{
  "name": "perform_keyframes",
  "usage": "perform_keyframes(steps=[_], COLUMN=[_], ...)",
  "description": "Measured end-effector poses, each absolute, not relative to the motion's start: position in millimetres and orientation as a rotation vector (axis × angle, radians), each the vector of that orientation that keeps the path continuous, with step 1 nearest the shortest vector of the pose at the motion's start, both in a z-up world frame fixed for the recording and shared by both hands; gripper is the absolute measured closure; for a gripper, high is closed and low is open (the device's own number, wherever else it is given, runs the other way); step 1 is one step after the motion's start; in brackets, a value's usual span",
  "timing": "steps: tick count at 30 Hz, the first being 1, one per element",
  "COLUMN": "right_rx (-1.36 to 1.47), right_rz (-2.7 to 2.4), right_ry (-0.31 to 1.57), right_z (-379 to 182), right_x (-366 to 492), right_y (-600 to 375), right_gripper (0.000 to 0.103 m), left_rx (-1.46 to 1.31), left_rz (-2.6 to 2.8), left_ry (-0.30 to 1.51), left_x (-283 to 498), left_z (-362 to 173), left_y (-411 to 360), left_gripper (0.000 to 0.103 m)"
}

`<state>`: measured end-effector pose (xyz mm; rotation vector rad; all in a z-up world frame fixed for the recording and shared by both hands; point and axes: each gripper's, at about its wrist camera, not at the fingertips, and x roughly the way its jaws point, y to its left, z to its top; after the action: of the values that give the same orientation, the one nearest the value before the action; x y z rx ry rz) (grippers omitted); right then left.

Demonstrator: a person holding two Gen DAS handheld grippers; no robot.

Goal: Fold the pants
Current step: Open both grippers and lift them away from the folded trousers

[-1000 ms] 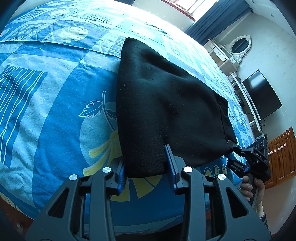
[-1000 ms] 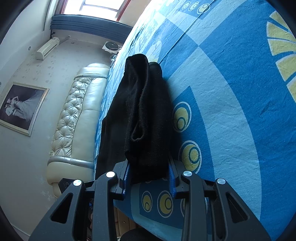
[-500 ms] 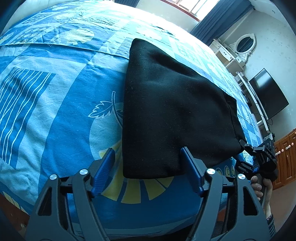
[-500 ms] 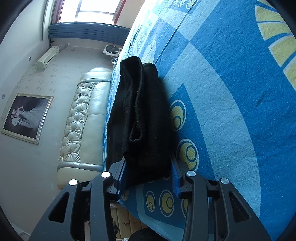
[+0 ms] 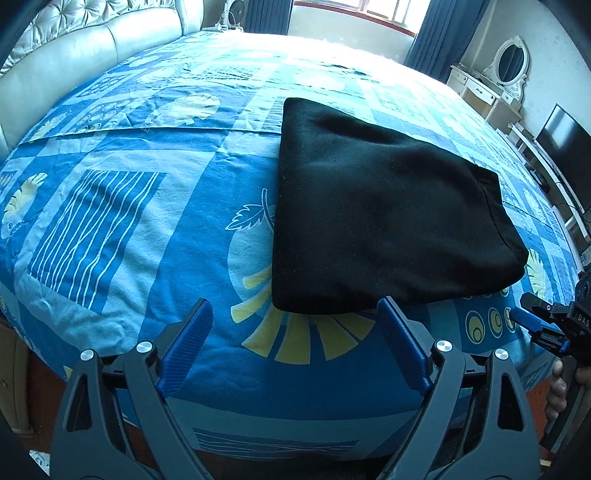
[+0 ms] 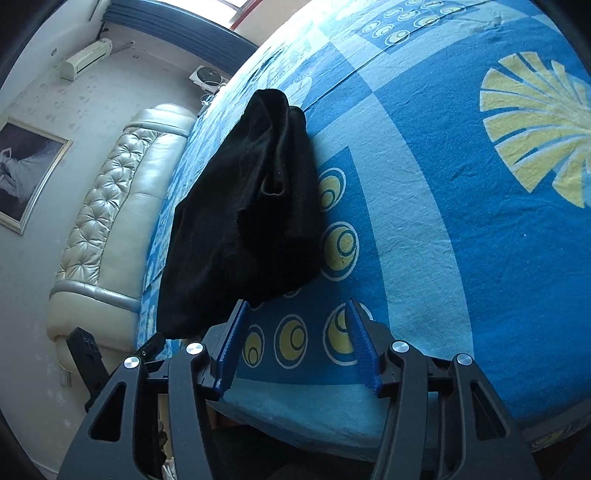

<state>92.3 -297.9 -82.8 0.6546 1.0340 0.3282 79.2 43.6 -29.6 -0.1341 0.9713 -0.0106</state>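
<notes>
A blue patterned bedsheet (image 5: 155, 229) with pale yellow leaf and ring prints spreads out ahead of both grippers. Beyond it, to the left gripper's far left, stands a cream tufted leather headboard (image 5: 92, 40). Ahead, dark blue curtains (image 5: 424, 40) flank a bright window (image 5: 354, 11). To its far right sit a white dressing table with an oval mirror (image 5: 508, 70) and a black flat television (image 5: 565, 147). Left of the right gripper, the wall carries a framed picture (image 6: 26, 173) and a white air conditioner (image 6: 86, 59).

I see on my left gripper (image 5: 293, 334) and right gripper (image 6: 297, 341) identical black triangulated finger arms with cut-outs, silver round-head screws at the pivots, and ribbed blue pads (image 5: 402, 343) on the inner faces
</notes>
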Motion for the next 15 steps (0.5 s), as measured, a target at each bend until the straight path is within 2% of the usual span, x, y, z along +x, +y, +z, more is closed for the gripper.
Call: perform_keyframes(steps=[2,8,15], right_rx=[0.539,0.275,0.247], right_rz=[0.274,0.180,0.166], right_ry=[1.023,0.970,0.921], right_z=[-73,-54,-46], right_x=[83,62,45], right_y=[-286,-252,-239], right_gripper=[0.040,0.037,0.036], left_rx=[-0.110,-0.059,-0.020], left_rz=[0.030,0.077,0.062], left_ry=[0.965,0.917,0.874], left_x=[71,46,30], left_z=[-26,-13,-4], left_y=[39,24,7], left_gripper=[0.013,0.012,0.012])
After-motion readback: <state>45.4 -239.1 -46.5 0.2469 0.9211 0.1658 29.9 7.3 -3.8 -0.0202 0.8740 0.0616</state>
